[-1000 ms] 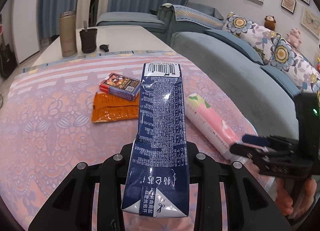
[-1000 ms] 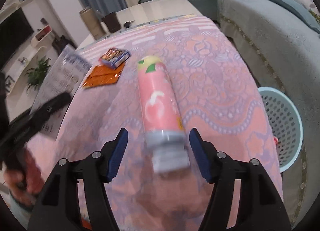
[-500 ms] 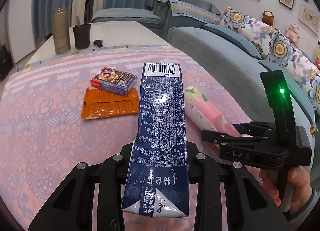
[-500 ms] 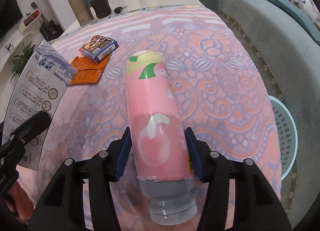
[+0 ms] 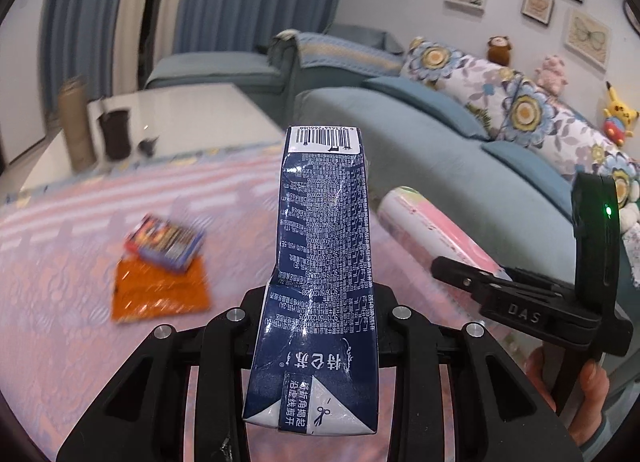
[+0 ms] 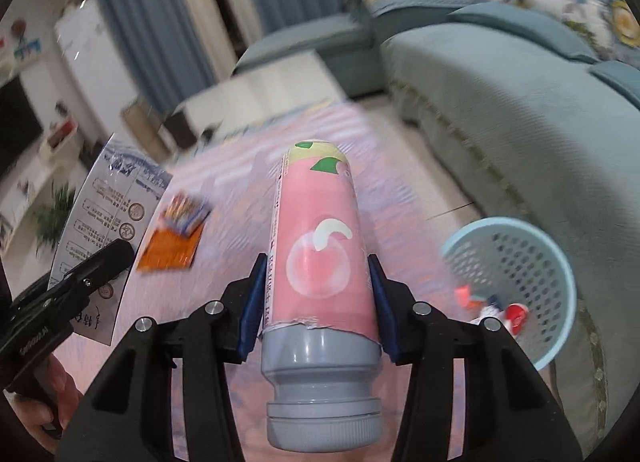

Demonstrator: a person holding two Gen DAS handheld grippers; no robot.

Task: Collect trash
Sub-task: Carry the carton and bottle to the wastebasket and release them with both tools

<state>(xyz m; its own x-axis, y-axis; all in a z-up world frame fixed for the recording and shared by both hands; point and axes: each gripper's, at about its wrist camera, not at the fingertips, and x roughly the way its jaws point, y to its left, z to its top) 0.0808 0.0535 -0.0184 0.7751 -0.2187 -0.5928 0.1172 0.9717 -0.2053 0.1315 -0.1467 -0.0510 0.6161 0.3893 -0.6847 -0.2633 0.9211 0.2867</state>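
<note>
My left gripper (image 5: 320, 302) is shut on a dark blue milk carton (image 5: 324, 230), held above the pink patterned tablecloth (image 5: 80, 302). My right gripper (image 6: 316, 294) is shut on a pink bottle (image 6: 320, 238) with a grey cap, lifted off the table. The bottle also shows in the left wrist view (image 5: 432, 230), to the right of the carton. The carton shows in the right wrist view (image 6: 108, 214) at the left. A light blue trash basket (image 6: 516, 274) stands on the floor at the right, with some trash inside.
An orange wrapper (image 5: 160, 290) lies on the tablecloth with a small colourful box (image 5: 164, 242) on it. A tan flask (image 5: 76, 126) and a dark cup (image 5: 116, 134) stand at the table's far end. A teal sofa (image 6: 500, 102) runs along the right.
My right gripper closed on the pink bottle and lifted it off the table. Both grippers have risen and tilted up. The basket now shows more fully at the right.
</note>
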